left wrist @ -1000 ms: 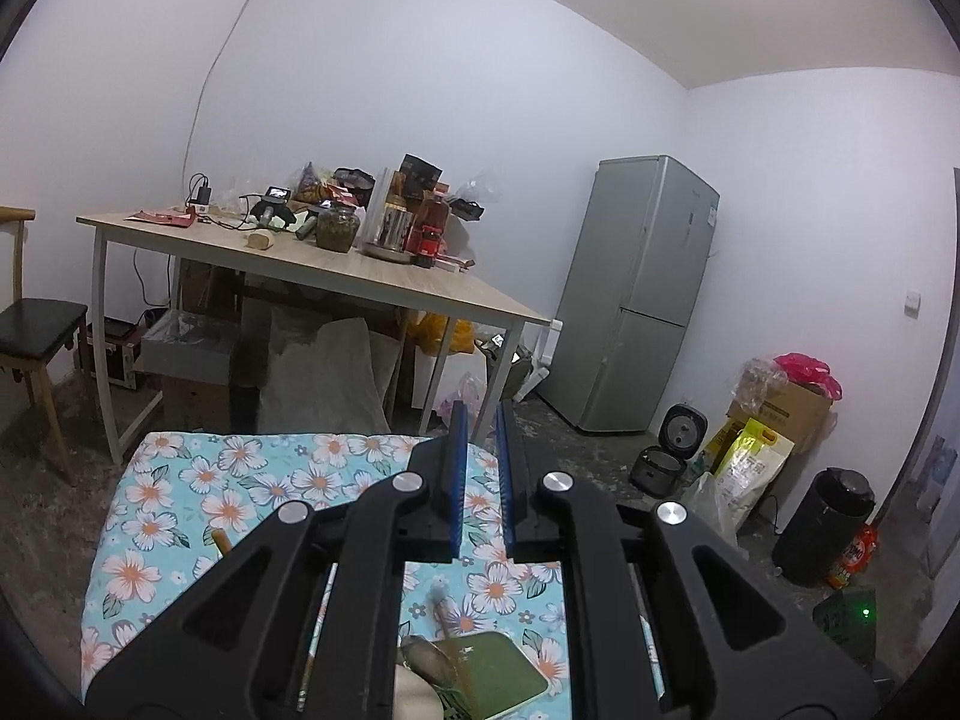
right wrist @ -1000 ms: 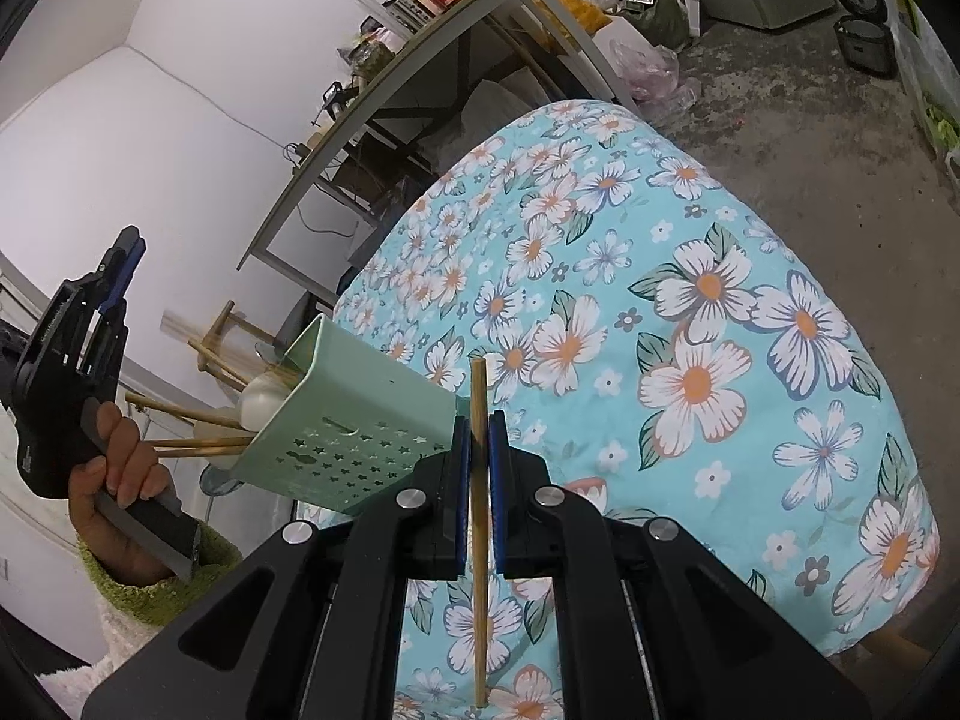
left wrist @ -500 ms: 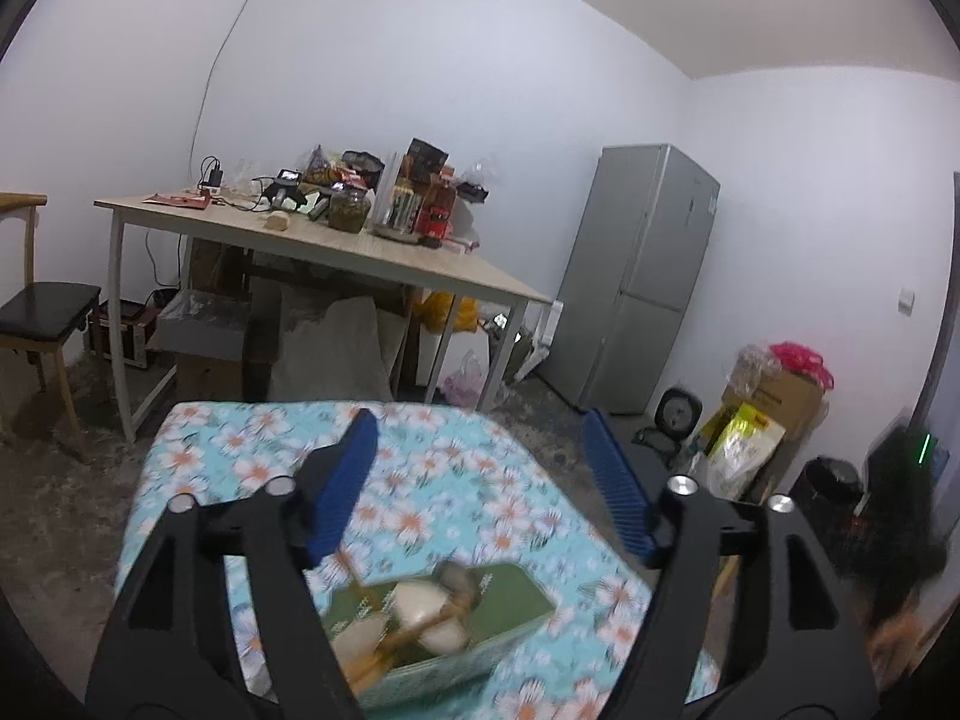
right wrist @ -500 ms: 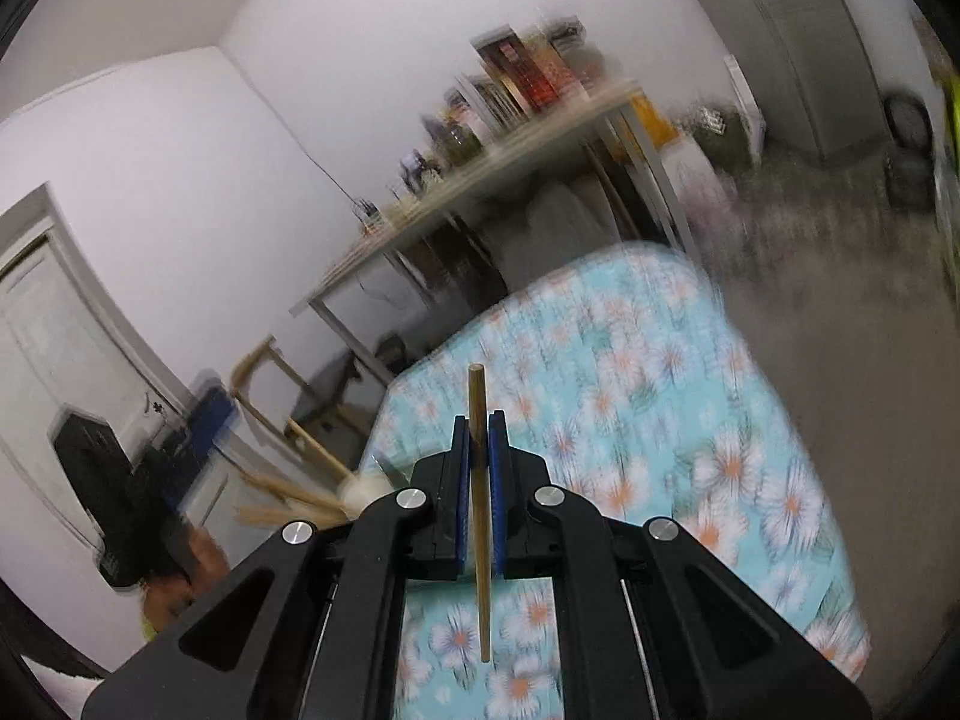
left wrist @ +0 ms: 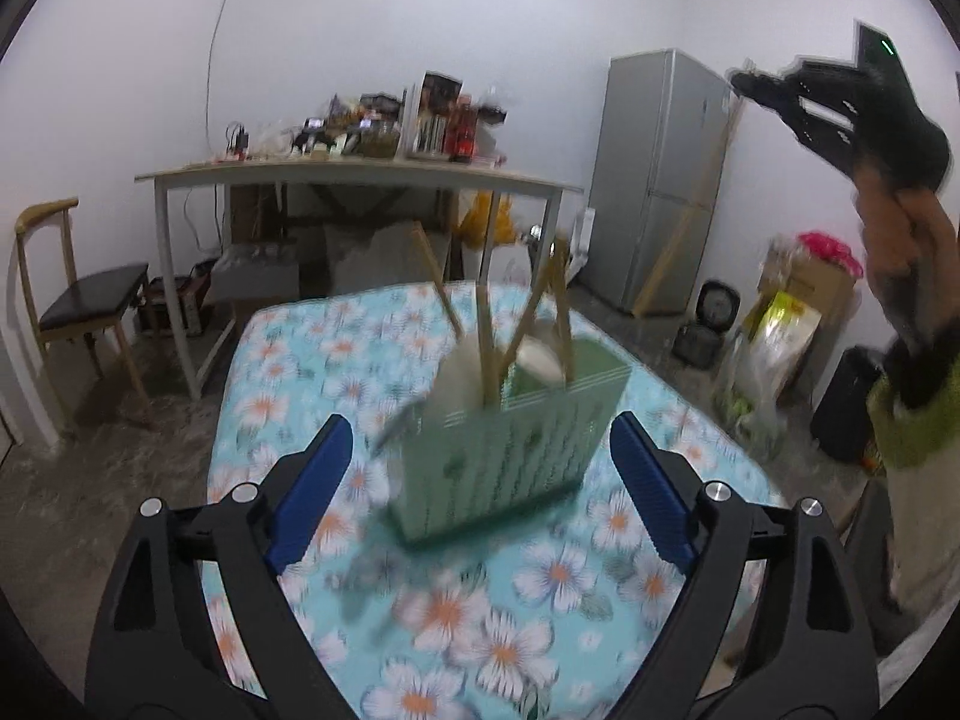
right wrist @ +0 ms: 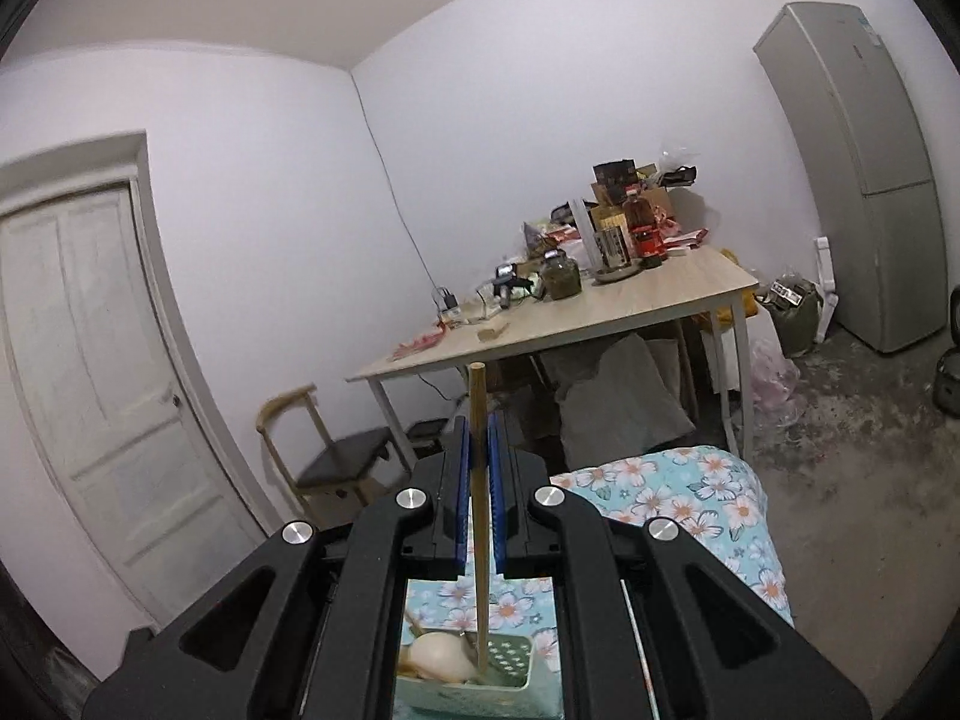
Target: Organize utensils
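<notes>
A pale green perforated utensil holder (left wrist: 510,450) stands upright on the floral cloth (left wrist: 336,360), holding several wooden chopsticks (left wrist: 486,348) and white spoons (left wrist: 540,357). My left gripper (left wrist: 480,480) is open, its blue pads on either side of the holder without touching it. My right gripper (right wrist: 478,450) is shut on a wooden chopstick (right wrist: 479,516), held upright above the holder (right wrist: 480,678), its lower end reaching into the holder's opening. The right gripper (left wrist: 780,96) also shows high at the right in the left wrist view, with the chopstick (left wrist: 696,204) hanging below it.
A wooden table (right wrist: 600,312) cluttered with jars and bottles stands behind. A grey fridge (right wrist: 870,150) is at the right, a chair (right wrist: 336,456) and a white door (right wrist: 90,372) at the left. Bags and a black bin (left wrist: 846,402) sit on the floor.
My left gripper opened wide and dropped to frame the holder, which now stands upright. My right gripper lifted the chopstick and brought it over the holder.
</notes>
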